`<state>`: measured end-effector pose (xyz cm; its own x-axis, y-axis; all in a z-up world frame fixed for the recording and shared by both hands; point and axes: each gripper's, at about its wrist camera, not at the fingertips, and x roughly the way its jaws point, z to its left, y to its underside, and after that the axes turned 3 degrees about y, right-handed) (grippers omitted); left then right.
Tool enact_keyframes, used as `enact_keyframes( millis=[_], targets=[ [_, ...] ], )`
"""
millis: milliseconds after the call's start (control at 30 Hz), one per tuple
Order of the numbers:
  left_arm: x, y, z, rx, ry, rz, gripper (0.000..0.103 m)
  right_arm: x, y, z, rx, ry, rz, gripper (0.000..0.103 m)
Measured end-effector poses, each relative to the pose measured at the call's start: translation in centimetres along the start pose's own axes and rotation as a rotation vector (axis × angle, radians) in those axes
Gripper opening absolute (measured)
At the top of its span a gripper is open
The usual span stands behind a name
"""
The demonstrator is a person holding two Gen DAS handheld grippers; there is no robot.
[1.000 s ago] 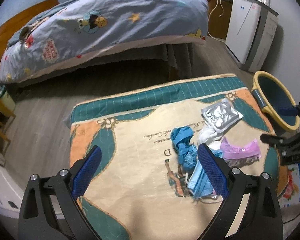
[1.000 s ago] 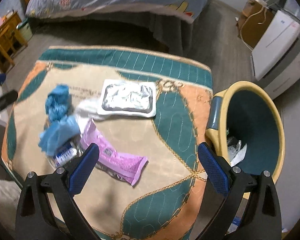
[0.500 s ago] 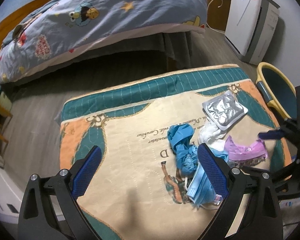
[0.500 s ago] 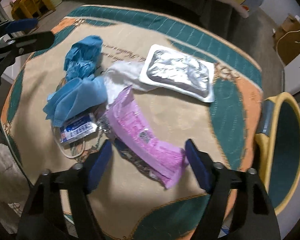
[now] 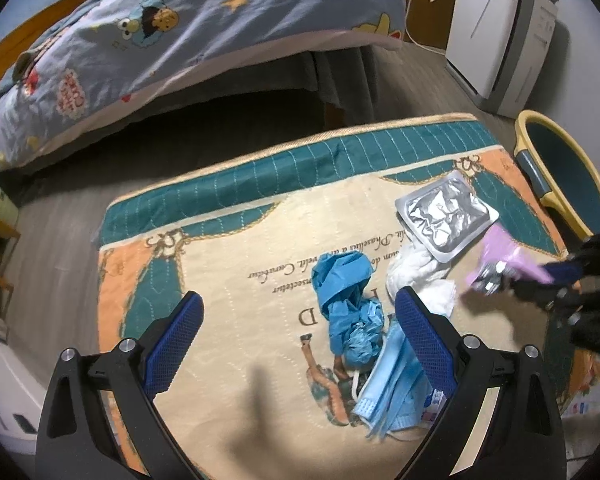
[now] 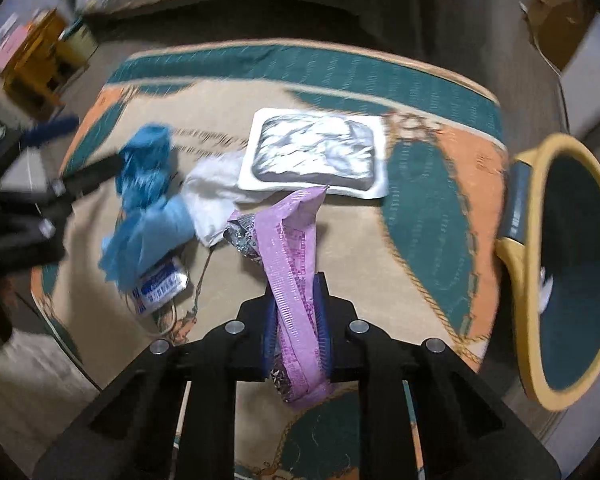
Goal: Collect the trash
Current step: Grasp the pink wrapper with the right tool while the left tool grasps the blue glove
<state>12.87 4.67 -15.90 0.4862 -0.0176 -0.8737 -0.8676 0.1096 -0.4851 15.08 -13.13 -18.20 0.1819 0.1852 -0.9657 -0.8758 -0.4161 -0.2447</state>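
Right wrist view: the right tongs are pinching a pink plastic wrapper tightly, lifting it above the quilted tabletop, near the yellow-rimmed trash bin. The left tongs are gaping wide, holding nothing, hovering over a crumpled blue glove and blue face mask.

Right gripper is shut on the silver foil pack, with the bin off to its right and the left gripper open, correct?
Not quite. The right wrist view shows the right gripper shut on the pink wrapper; the foil pack lies flat on the mat. The bin is to its right, and the left gripper is open.
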Motion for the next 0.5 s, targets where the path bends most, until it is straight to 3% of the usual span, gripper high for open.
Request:
enact_keyframes(
  millis=[367,500],
  targets=[
    [2.5,0.4,-0.1,-0.034,0.022,0.047,0.093,-3.4,-0.8,-3.1,0.111,0.007,-0.078,0.016],
    [3.2,0.5,-0.3,-0.038,0.049,0.072,0.077,-3.2,-1.1,-3.2,0.119,0.013,-0.081,0.016]
  ],
)
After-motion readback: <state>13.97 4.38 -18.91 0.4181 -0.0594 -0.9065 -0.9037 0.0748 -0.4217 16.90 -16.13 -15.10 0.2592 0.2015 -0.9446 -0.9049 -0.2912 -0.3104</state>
